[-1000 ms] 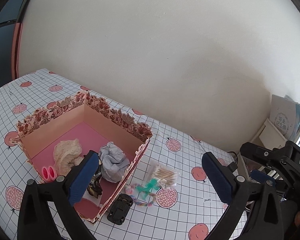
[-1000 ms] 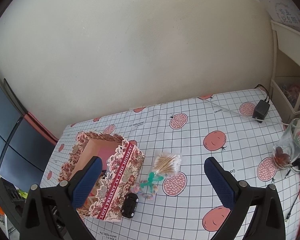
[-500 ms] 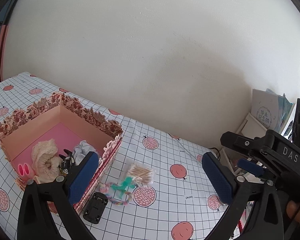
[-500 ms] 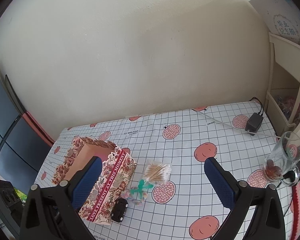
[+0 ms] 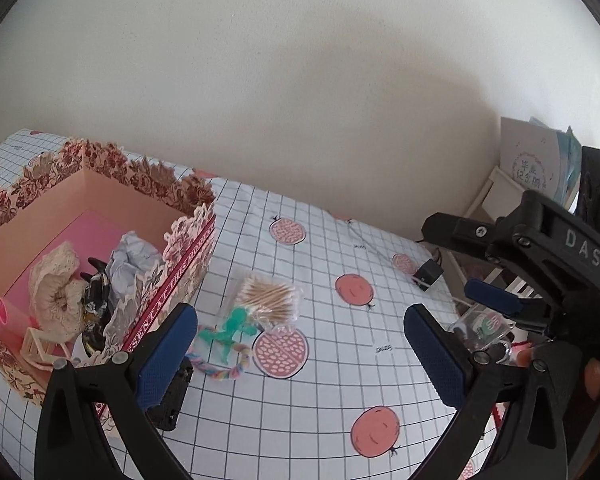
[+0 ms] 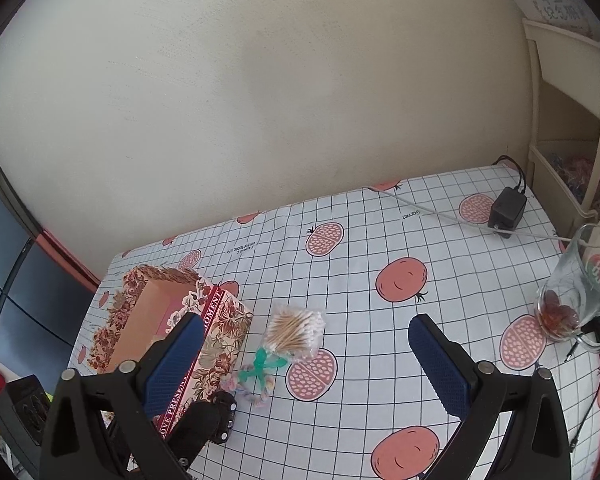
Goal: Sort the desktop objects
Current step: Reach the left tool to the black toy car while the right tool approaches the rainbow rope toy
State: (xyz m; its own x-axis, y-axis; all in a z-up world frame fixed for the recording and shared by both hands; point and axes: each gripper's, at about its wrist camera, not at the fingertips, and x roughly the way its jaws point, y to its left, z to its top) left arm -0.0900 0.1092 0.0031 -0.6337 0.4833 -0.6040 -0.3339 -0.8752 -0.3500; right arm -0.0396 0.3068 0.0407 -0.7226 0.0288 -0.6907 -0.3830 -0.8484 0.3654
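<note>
A checked tablecloth [image 6: 340, 264] is being viewed beneath a plain wall. Both the left gripper [image 5: 300, 344] and right gripper [image 6: 306, 354] are being held spread and empty. The cotton swabs [image 6: 294, 330], lying just beside the box [image 5: 100, 216], are best approached squarely from above.

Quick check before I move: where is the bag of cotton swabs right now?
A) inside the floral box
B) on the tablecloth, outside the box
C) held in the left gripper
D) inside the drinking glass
B: the bag of cotton swabs lies on the tablecloth beside the floral box, next to the green toy; both grippers are open and hold nothing.
</note>
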